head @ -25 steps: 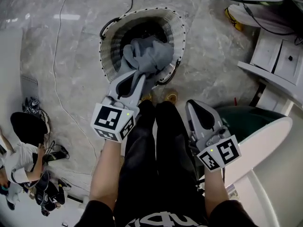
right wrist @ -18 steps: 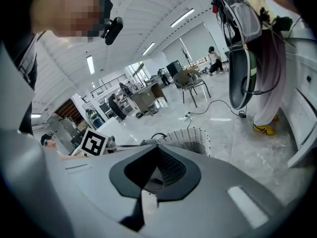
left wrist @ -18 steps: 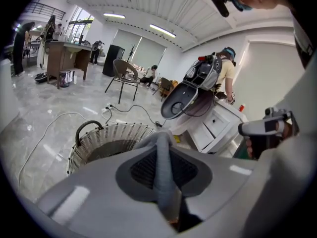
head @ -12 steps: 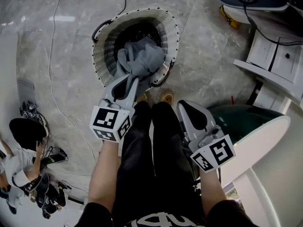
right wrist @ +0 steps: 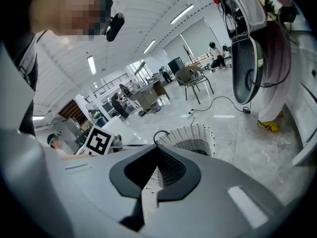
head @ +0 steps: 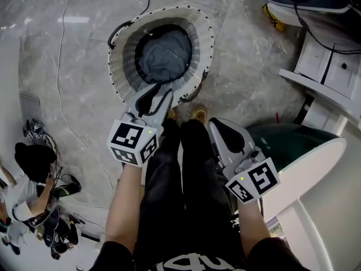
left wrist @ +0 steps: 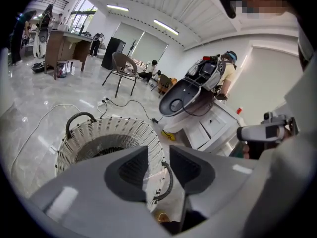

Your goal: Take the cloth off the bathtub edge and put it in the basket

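Dropped since a moment ago, the grey cloth (head: 165, 55) has left the left gripper (head: 159, 95) and now lies crumpled at the bottom of the white wicker basket (head: 119, 66), well below its rim. A second back it hung bunched from that gripper's jaws over the basket mouth. Those jaws have just been opening; they stand a little apart with nothing between them, and through the gap in the left gripper view only the basket's rim and dark handle show. The gripper hovers at the near edge of the basket, pointing down into it.

Over on the other side, the right gripper (head: 216, 123) hangs beside the person's black trouser leg (head: 186, 179), away from the basket. Its jaws are together at the tips and hold nothing.

Right of that, the white bathtub edge (head: 316, 174) curves round a dark green inside. The basket stands on a grey marble floor (head: 242, 78), with a thin white cable (head: 64, 66) trailing past its left side.
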